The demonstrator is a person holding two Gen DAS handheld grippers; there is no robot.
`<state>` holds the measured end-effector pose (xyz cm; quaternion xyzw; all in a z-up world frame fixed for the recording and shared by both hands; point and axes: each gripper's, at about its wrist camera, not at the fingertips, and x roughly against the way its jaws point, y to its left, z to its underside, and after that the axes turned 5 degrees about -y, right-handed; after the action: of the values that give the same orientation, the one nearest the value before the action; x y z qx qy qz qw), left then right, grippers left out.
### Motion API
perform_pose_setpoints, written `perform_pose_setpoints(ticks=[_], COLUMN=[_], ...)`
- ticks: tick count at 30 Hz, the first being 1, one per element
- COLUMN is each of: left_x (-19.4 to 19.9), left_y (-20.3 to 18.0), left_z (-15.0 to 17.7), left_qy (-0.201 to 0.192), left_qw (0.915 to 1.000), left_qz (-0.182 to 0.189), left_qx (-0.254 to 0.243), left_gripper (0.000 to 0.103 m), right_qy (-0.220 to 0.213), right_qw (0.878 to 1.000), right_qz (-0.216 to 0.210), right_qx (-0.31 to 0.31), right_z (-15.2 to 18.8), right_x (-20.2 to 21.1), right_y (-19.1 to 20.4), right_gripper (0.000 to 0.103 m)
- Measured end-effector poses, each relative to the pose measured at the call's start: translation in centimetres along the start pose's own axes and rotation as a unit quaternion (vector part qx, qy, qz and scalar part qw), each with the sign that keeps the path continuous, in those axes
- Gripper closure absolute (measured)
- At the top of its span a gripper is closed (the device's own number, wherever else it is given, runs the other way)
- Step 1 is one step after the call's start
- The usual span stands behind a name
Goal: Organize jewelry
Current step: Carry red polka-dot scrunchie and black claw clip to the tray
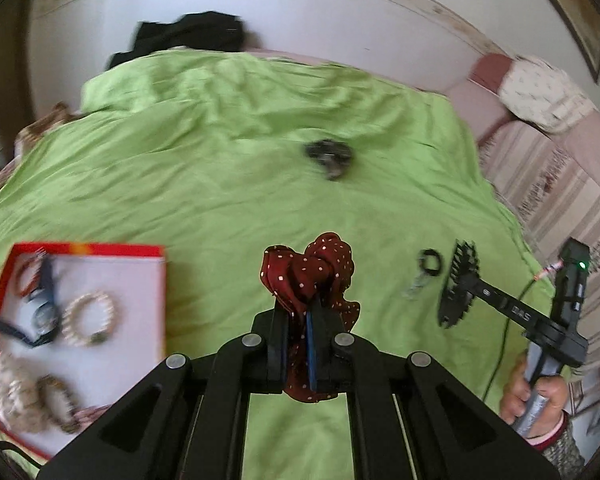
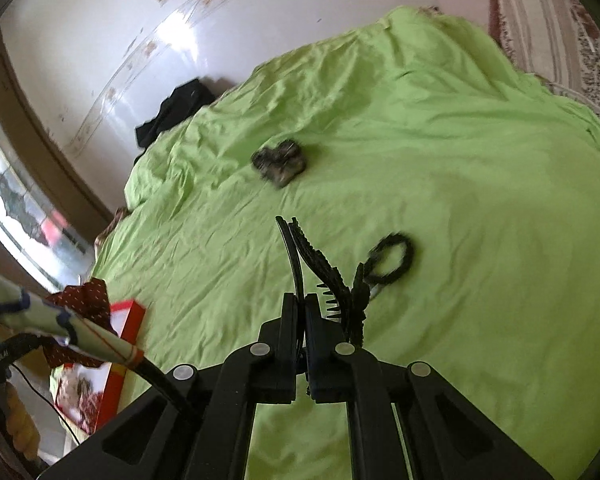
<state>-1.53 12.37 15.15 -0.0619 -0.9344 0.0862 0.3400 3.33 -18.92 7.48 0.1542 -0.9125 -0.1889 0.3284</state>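
My left gripper [image 1: 300, 314] is shut on a dark red scrunchie with white dots [image 1: 308, 276], held above the green bedsheet [image 1: 220, 184]. The same scrunchie [image 2: 86, 296] shows at the left edge of the right wrist view. My right gripper [image 2: 302, 304] is shut on a black toothed hair clip [image 2: 324, 268], lifted off the sheet. In the left wrist view, that gripper [image 1: 474, 286] and the clip [image 1: 458, 288] are at the right. A red-rimmed tray [image 1: 148, 252] at the lower left holds a watch [image 1: 42, 312] and several bracelets.
A black hair tie [image 1: 430, 262] [image 2: 392, 258] and a dark patterned scrunchie [image 1: 328, 156] [image 2: 280, 164] lie loose on the sheet. Black clothing [image 1: 192, 34] sits at the bed's far edge by the wall. A striped sofa [image 1: 548, 184] borders the right side. A person's hand [image 1: 536, 396] grips the right handle.
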Motion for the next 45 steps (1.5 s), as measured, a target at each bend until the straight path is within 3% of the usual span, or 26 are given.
perform_pose_setpoints(ticks=[7, 12, 18, 29, 37, 45], left_x=[2.4, 2.4, 1.6, 3.5, 1.7, 0.6], left_y=[9.3, 13.7, 15.5, 20.1, 24.0, 24.3], left_z=[1.5, 2.8, 3.9, 4.3, 5.8, 6.6], left_qy=[-0.008, -0.001, 0.012, -0.009, 0.057, 0.081], left_qw=[0.9969, 0.9934, 0.9916, 0.9849, 0.9741, 0.9724], left_qz=[-0.029, -0.031, -0.019, -0.022, -0.039, -0.055], left_qx=[0.073, 0.11, 0.128, 0.172, 0.215, 0.212], left_gripper=[0.097, 0.097, 0.097, 0.097, 0.097, 0.097], right_qy=[0.032, 0.045, 0.06, 0.103, 0.139, 0.166], right_qw=[0.999, 0.996, 0.99, 0.981, 0.972, 0.964], right_qz=[-0.021, -0.052, -0.07, -0.099, -0.12, -0.094], right_qx=[0.037, 0.055, 0.105, 0.133, 0.143, 0.183], right_z=[2.4, 3.0, 3.2, 3.7, 4.7, 6.3], right_x=[-1.2, -1.7, -3.1, -7.2, -10.8, -15.2], right_y=[5.1, 9.5, 15.8, 23.4, 28.2, 31.7], right_gripper=[0.098, 0.098, 0.098, 0.098, 0.098, 0.098])
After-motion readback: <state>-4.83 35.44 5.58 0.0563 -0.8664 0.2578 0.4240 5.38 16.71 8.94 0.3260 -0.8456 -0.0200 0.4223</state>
